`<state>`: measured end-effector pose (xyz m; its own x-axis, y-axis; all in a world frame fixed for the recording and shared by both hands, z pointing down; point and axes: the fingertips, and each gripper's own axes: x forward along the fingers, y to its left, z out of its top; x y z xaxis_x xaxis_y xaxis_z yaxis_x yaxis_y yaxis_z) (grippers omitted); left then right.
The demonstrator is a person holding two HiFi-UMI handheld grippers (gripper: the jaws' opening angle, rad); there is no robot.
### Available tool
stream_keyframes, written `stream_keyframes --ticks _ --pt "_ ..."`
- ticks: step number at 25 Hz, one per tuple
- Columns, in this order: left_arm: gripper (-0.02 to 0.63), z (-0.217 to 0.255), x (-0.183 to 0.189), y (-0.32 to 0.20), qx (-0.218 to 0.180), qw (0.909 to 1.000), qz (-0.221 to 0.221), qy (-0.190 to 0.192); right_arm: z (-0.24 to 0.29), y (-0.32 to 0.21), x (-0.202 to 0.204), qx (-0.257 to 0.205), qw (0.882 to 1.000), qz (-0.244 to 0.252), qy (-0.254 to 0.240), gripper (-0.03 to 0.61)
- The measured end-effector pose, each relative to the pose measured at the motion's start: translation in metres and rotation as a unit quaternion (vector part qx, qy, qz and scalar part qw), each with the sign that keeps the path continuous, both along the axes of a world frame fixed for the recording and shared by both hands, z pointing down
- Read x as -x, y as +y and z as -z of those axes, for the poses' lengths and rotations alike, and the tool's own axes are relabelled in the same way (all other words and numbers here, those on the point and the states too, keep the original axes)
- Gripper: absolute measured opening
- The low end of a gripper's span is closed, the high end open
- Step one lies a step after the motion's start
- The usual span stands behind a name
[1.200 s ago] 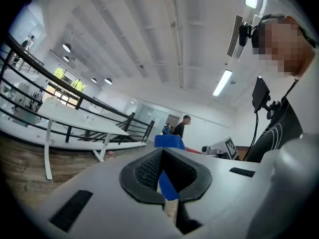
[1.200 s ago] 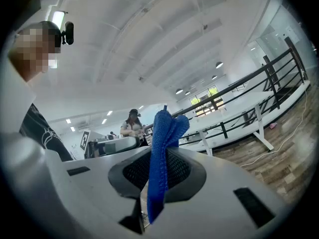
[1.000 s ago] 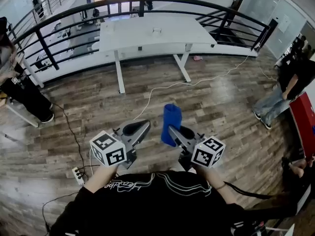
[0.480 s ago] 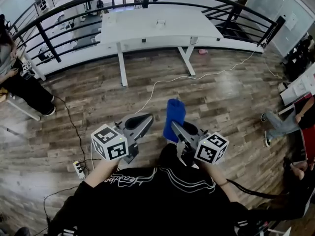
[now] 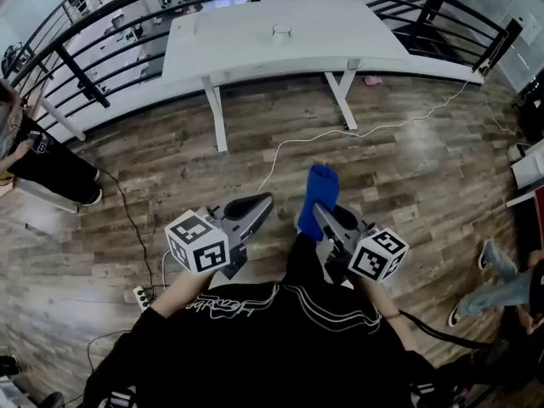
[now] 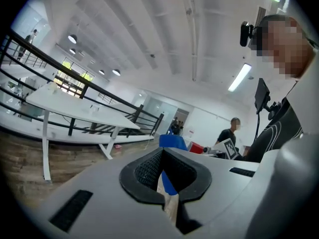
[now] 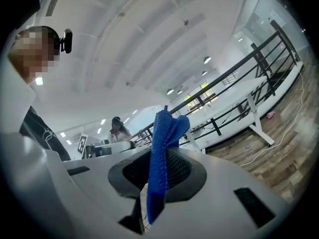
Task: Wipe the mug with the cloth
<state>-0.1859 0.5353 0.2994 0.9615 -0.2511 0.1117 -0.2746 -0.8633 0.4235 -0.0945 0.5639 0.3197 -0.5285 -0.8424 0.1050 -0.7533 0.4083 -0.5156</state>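
Holding cloth (image 5: 321,189) pinched upright in clenched right gripper (image 5: 321,213), ready for wiping, left gripper (image 5: 262,204) clamped shut on nothing and free to steady, both well apart from table (image 5: 255,53) bearing small clear cup (image 5: 281,31), likely the mug.

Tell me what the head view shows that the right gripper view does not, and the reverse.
Only the head view: the mug on the white table, a power strip, the right gripper's marker cube. Only the right gripper view: ceiling lights, the head-mounted camera. Both: the blue cloth pinched in the right tongs, that table, the black railing.
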Motion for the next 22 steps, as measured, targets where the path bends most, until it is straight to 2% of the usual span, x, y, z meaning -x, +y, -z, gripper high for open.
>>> stream_keyframes --ticks 3,7,11,15,22 --pt "0.006 -0.015 -0.062 -0.08 0.019 0.9998 0.002 0.002 -0.016 -0.081 -0.07 0.01 1.0 -0.009 -0.015 0.048" --pt "0.006 -0.022 -0.148 -0.201 0.035 0.9991 0.017 -0.018 -0.025 -0.205 -0.16 0.031 0.999 -0.008 -0.03 0.048" --pt "0.006 -0.009 -0.205 -0.285 0.023 0.9996 0.019 -0.001 -0.017 -0.312 -0.22 0.029 0.999 -0.009 -0.021 0.048" --pt "0.006 -0.013 -0.219 -0.351 0.018 0.9991 0.035 -0.014 -0.007 -0.386 -0.238 0.024 0.999 -0.003 -0.045 0.048" --pt "0.006 -0.031 -0.205 -0.438 0.02 0.9953 0.088 -0.035 -0.018 -0.451 -0.227 0.038 0.998 0.024 -0.051 0.048"
